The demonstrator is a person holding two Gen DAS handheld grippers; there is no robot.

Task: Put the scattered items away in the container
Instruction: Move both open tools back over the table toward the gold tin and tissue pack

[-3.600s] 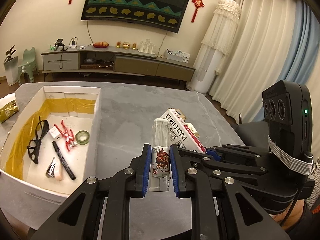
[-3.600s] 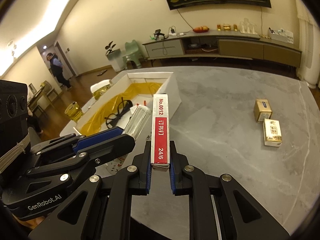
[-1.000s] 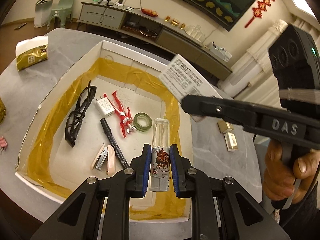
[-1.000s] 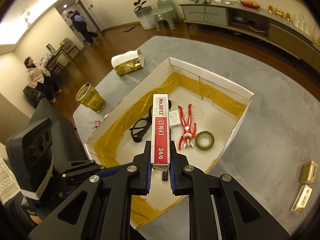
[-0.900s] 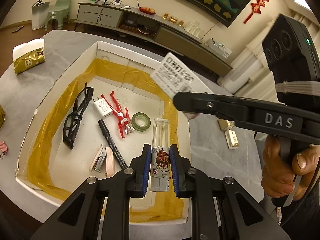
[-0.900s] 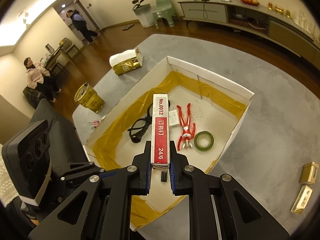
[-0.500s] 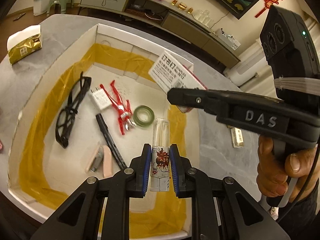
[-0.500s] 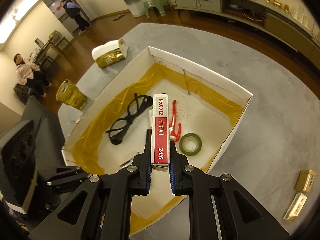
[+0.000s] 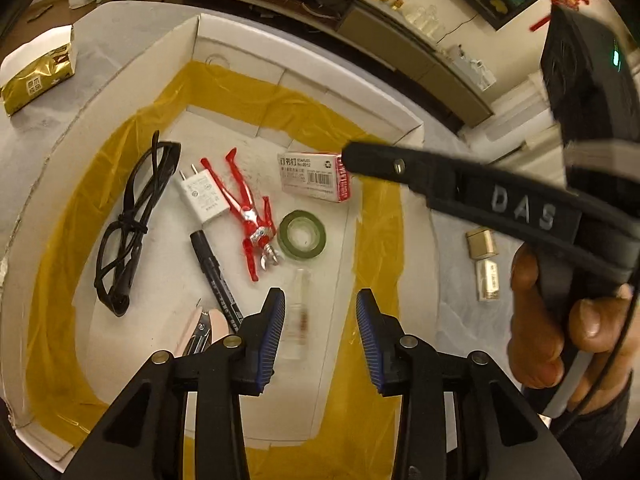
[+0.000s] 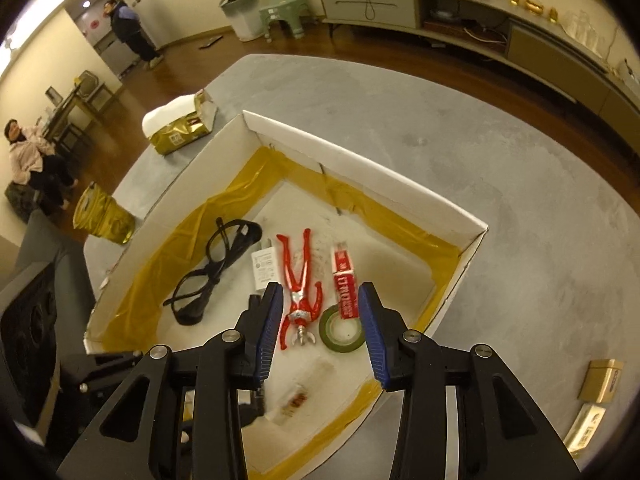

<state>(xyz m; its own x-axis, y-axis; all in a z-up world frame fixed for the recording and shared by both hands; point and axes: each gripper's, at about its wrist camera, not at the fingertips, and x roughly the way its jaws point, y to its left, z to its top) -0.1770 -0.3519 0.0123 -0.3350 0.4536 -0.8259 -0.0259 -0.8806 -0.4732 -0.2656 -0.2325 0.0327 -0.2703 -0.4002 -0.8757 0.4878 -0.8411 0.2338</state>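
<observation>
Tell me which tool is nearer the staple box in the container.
Right. The right tool hangs open with its tip right at the staple box. The left tool is open farther back, above the blurred little bottle.

Staple box (image 9: pixel 314 176) flat, blurred bottle (image 9: pixel 298 316) inside white box (image 9: pixel 304 68).
</observation>
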